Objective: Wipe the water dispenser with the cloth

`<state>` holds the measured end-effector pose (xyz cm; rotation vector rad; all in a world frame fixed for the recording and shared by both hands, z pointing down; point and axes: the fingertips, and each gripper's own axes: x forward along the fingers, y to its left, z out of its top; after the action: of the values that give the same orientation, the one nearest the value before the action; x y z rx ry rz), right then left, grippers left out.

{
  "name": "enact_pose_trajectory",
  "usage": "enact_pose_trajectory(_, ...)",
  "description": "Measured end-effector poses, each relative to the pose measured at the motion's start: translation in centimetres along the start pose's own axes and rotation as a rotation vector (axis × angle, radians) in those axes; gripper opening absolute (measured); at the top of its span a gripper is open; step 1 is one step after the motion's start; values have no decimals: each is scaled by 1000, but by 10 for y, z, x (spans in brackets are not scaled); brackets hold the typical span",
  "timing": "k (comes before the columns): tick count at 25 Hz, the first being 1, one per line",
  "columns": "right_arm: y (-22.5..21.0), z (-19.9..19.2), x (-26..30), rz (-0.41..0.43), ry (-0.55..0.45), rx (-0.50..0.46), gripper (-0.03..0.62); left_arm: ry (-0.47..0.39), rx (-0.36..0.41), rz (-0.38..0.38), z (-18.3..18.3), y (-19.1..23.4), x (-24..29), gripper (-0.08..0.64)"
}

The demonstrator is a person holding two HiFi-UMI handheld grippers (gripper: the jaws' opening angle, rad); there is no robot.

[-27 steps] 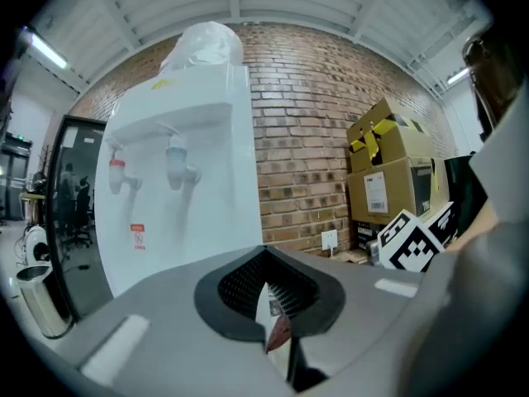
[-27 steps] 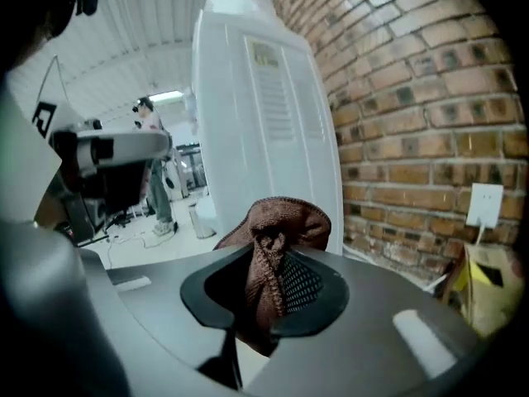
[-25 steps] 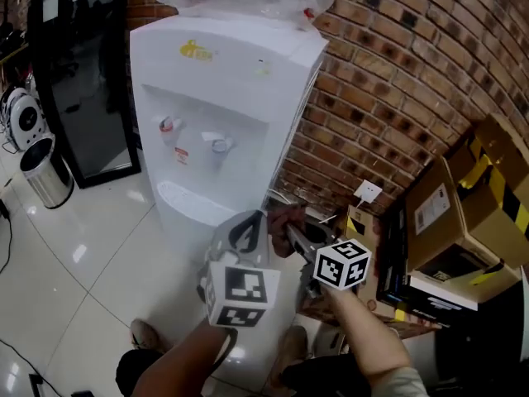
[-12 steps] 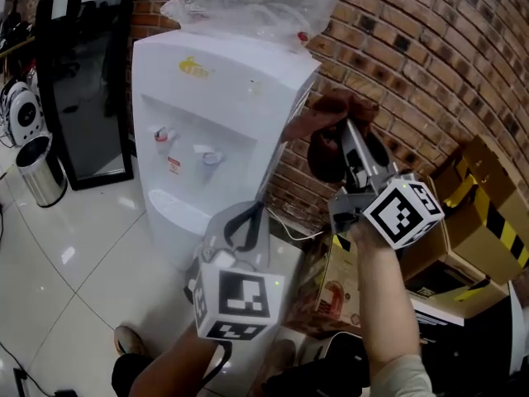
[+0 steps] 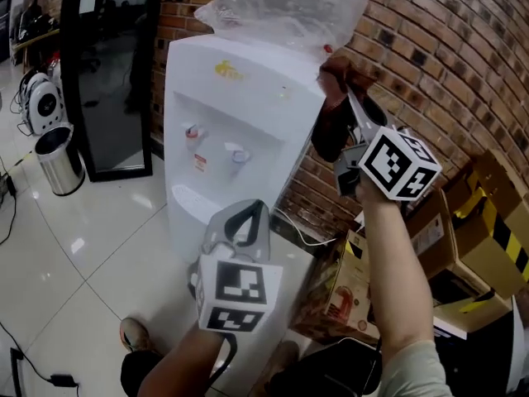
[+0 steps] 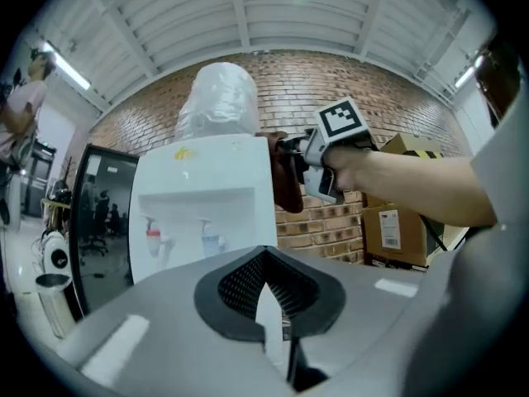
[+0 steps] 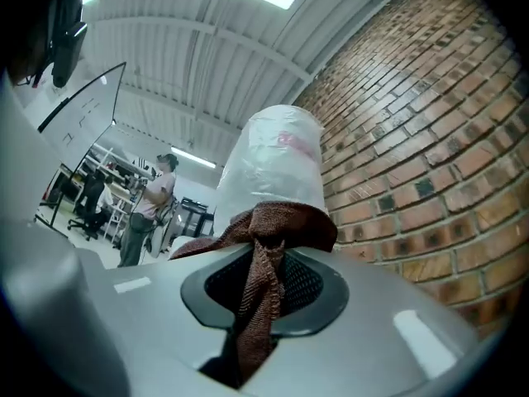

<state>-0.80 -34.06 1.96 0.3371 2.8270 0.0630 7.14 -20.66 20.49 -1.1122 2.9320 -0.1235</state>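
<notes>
Pinching hard with the right gripper (image 5: pixel 347 102), jaws almost together on a bunched dark brown knitted cloth (image 5: pixel 332 135). Holding the left gripper (image 5: pixel 245 222) lower down in front, jaws closed and carrying nothing. Facing a red brick wall (image 5: pixel 446 48), with a tall white plastic water dispenser (image 5: pixel 240 114) standing just in front of it. Seeing a big round water bottle wrapped in clear crinkly plastic (image 5: pixel 285 2) sitting on top. Holding the cloth up at the top right corner of the dispenser, seeming to touch it, just beside the bottle, with one end hanging down the side. Probably starting the wipe along the top. Risking a snag: catching the loose plastic and tugging the bottle. Risking a slip too: rubbing too hard and pulling the cloth out of the jaws. Maybe missing spots as well, with so little cloth lying flat.
</notes>
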Motion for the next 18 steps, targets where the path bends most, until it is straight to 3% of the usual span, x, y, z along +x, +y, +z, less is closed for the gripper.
enact_pose_trajectory(5, -9, -49, -9, -15, 36, 73, 78, 89, 24, 48, -40, 6, -8, 0)
enact_pose_trajectory(9, -10, -97, -19, -4, 102, 79, 78, 148, 91, 35, -64, -13, -6, 0)
enact_pose_trajectory(14, -5, -167, -32, 16, 193, 102, 78, 144, 170, -24, -78, -41, -1, 0)
enact_pose_trajectory(16, -5, -200, -41, 0, 230, 144, 78, 144, 148, -33, -81, -37, -1, 0)
enact_pose_trajectory(18, -6, -231, -46, -17, 265, 170, 78, 135, 74, -25, -82, -28, 3, 0)
